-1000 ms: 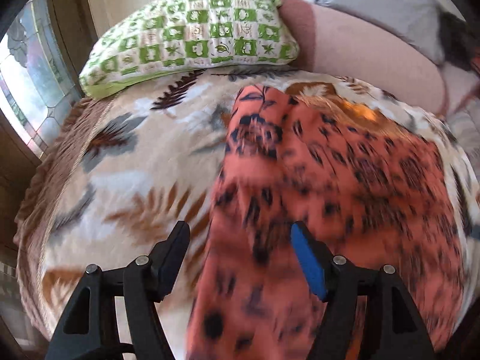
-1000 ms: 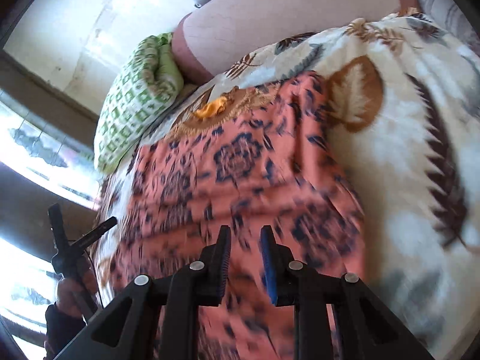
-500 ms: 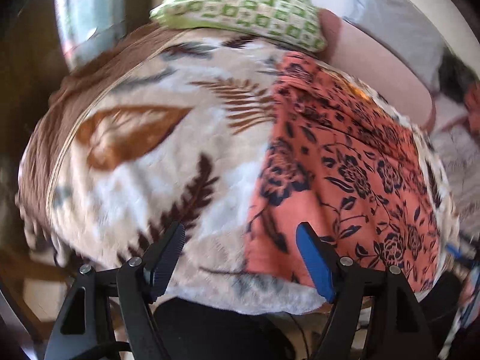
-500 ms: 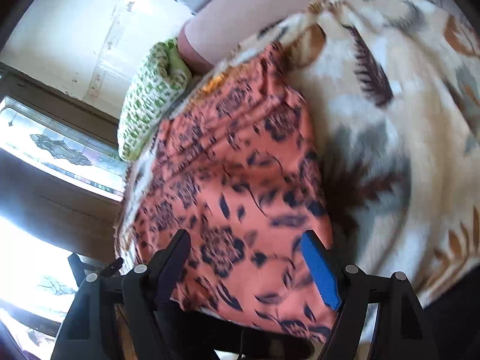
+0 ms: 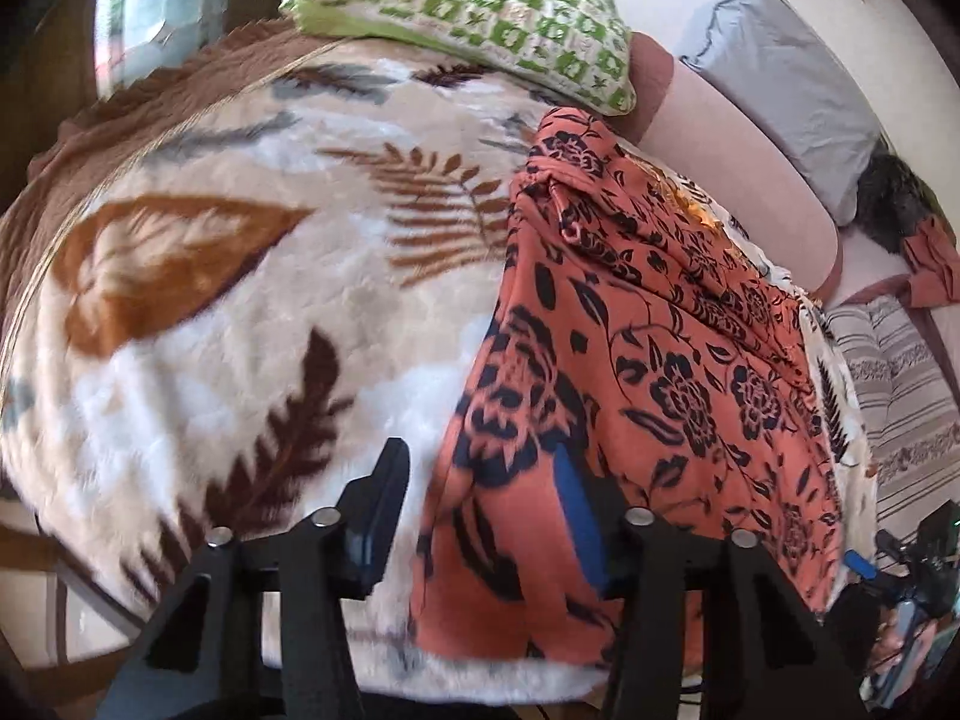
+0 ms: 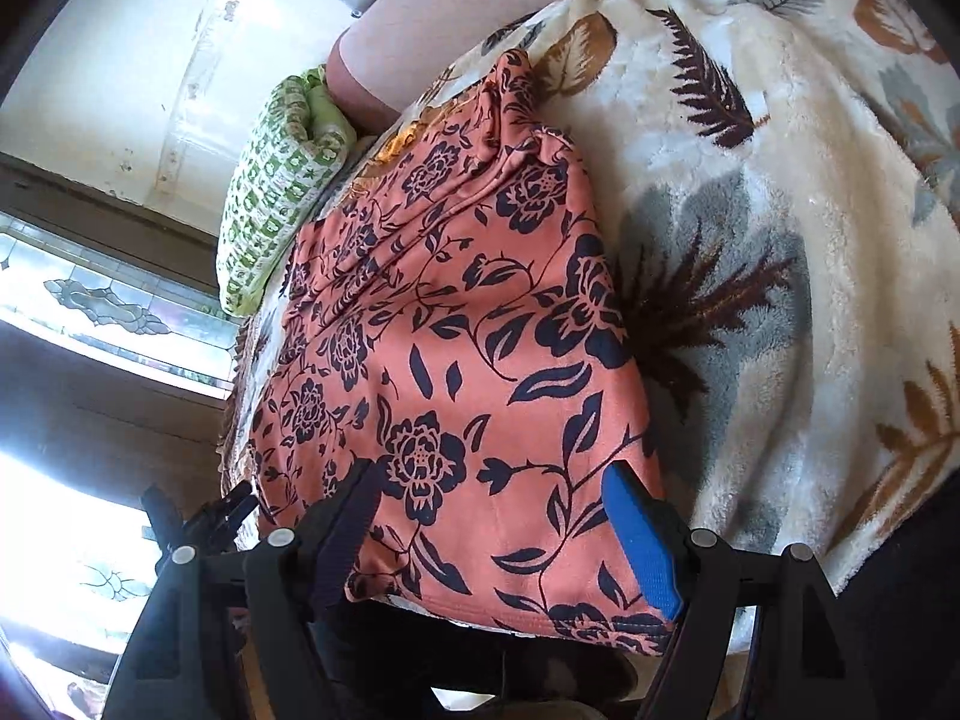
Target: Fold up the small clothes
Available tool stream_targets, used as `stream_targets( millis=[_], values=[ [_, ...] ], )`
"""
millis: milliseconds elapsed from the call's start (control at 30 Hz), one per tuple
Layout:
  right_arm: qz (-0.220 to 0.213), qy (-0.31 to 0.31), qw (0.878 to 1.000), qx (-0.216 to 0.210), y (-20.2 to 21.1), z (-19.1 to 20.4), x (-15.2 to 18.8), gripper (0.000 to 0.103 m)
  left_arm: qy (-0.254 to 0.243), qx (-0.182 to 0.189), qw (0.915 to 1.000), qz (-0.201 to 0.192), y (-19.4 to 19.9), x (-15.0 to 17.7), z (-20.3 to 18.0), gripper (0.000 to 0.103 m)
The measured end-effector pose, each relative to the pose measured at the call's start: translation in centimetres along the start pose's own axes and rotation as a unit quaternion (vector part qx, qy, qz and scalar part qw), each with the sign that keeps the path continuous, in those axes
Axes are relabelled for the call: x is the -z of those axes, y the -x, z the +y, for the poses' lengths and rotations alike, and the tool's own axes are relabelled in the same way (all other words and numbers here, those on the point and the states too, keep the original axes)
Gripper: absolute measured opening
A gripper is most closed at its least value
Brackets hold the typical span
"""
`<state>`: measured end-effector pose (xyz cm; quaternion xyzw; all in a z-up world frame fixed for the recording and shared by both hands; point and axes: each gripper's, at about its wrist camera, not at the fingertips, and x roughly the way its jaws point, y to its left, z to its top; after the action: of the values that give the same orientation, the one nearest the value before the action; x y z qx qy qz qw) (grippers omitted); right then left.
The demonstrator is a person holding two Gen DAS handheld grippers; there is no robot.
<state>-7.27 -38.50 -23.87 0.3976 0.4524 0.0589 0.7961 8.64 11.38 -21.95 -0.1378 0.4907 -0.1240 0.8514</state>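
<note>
Both my grippers have dropped to the bed's near edge, where the orange floral garment (image 6: 456, 360) lies flat on a leaf-print blanket (image 5: 240, 300). My left gripper (image 5: 480, 516) jaws are closing around its near-left hem; my right gripper (image 6: 498, 534) jaws stand spread over its near-right corner.

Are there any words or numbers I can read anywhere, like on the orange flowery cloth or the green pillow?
None: no words, numbers or signs can be read in either view.
Orange floral garment: only dark flowers and leaves, no label showing.
Green checked pillow: little pictures in squares, no letters.
Leaf-print blanket: only leaves.
</note>
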Motion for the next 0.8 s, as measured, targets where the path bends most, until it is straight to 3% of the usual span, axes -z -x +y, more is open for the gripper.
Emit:
stream_targets(
  millis=[167, 300, 533, 567, 600, 667, 800],
  values=[
    [-0.003, -0.006, 1.000, 0.004, -0.1, -0.2, 0.3, 0.079, -0.003, 0.033, 0.9991, 0.028, -2.1, -0.5, 0.2, 0.036],
    [-0.010, -0.009, 1.000, 0.011, 0.3, -0.6, 0.4, 0.079, 0.001, 0.065, 0.9973, 0.036, -1.5, 0.0, 0.8, 0.023],
    [-0.010, -0.017, 1.000, 0.013, 0.0, -1.2, 0.3, 0.079, -0.013, 0.113, 0.9931, 0.028, 0.5, 0.2, 1.0, 0.020],
    [-0.009, -0.016, 1.000, 0.013, -0.1, -1.1, 0.4, 0.079, -0.011, 0.102, 0.9943, 0.027, 0.6, 0.1, 1.2, 0.030],
    [-0.007, -0.014, 1.000, 0.014, -0.2, -1.0, 0.5, 0.079, -0.004, 0.084, 0.9961, 0.029, 0.5, 0.0, 1.4, 0.054],
    [-0.005, -0.009, 1.000, 0.019, -0.4, -0.8, 0.5, 0.079, 0.017, 0.058, 0.9978, 0.028, 0.2, -0.3, 2.0, 0.070],
    [-0.007, -0.009, 1.000, 0.021, -0.3, -0.8, 0.5, 0.079, 0.031, 0.084, 0.9947, 0.049, -0.9, -0.2, 2.0, 0.067]
  ],
)
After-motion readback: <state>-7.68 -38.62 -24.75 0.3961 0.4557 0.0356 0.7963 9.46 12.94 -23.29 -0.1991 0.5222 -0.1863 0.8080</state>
